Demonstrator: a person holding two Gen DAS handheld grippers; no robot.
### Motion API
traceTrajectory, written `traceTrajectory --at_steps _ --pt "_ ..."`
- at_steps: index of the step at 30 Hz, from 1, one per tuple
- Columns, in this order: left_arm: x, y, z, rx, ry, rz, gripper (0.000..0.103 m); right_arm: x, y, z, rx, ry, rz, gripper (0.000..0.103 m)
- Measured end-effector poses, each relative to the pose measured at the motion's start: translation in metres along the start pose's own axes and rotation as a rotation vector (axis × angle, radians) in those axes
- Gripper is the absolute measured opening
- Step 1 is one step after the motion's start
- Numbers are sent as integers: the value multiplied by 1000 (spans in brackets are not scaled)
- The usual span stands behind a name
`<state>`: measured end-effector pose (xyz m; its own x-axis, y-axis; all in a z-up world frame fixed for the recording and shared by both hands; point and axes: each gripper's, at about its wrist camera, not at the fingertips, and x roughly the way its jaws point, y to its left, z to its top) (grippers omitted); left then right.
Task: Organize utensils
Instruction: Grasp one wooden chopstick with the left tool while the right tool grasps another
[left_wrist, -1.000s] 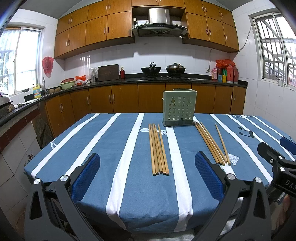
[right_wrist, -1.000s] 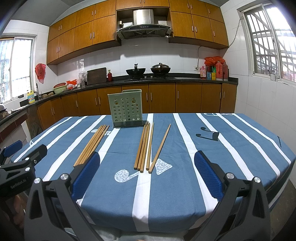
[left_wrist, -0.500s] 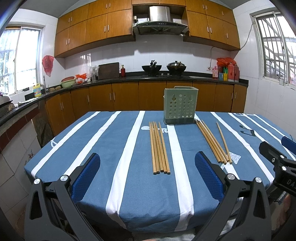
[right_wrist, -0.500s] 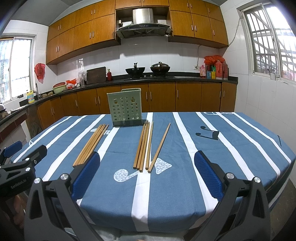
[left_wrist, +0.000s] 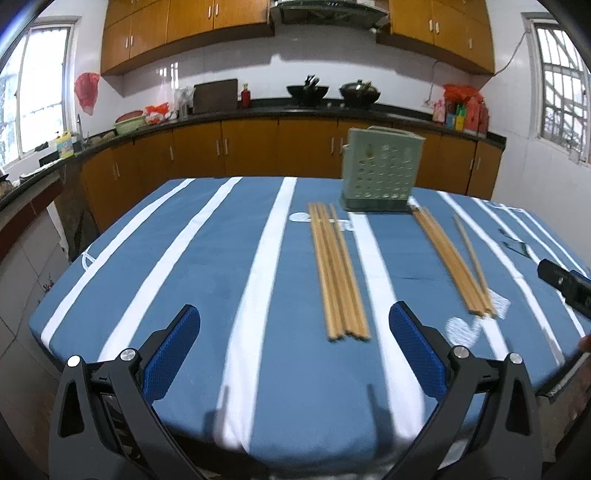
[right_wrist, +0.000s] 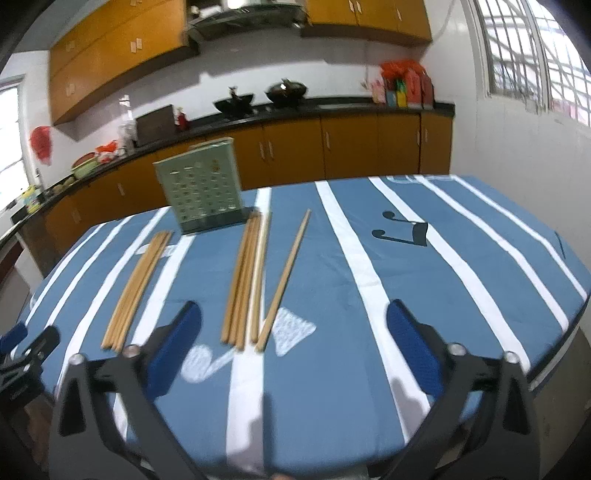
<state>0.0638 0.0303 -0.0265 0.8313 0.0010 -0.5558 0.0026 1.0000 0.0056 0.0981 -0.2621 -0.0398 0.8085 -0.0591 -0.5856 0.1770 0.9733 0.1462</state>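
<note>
2 chopstick bundles (left_wrist: 341, 273) (right_wrist: 245, 280) lie ahead of both wide-open, empty grippers (left_wrist: 295, 347) (right_wrist: 293, 343) (right jaws just narrowing) on a striped tablecloth (left_wrist: 207, 266); kitchen cabinets (left_wrist: 258, 147) behind.

Blue tablecloth (left_wrist: 207, 258) with white stripes — tan chopsticks (left_wrist: 338, 273) — pale-green holder (left_wrist: 380, 171).

Left tool (left_wrist: 294, 347): jaws stand wide apart at lower centre of its own view, blue pads (left_wrist: 173, 350) facing each other, nothing between them, tilted downward. Right tool (right_wrist: 293, 343): jaws have just been closing a little, wide apart at lower centre of frame, nothing between its pads (right_wrist: 413, 343); view rolled slightly. In the left view, the right tool's black body enters at the right edge.
</note>
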Motion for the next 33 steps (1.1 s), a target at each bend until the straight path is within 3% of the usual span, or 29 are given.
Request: traceTrajectory --at_steps 4,6,8,16,21,28,33 --pt "17 15 15 -18 26 -9 100 44 -5 17 61 108 14 56" --pt "25 18 20 -20 36 -13 92 68 -3 23 79 163 14 39" --pt "36 21 22 -20 72 -22 75 87 -2 27 94 203 19 31" --pt "65 18 22 8 176 -76 52 131 9 28 64 282 -4 28" --pt "80 13 24 0 234 -143 36 132 7 27 16 255 -43 8" --pt "95 -1 27 22 287 -204 22 132 -10 31 52 254 -55 8" --pt "99 -5 27 45 310 -184 18 132 -7 31 21 245 -68 8"
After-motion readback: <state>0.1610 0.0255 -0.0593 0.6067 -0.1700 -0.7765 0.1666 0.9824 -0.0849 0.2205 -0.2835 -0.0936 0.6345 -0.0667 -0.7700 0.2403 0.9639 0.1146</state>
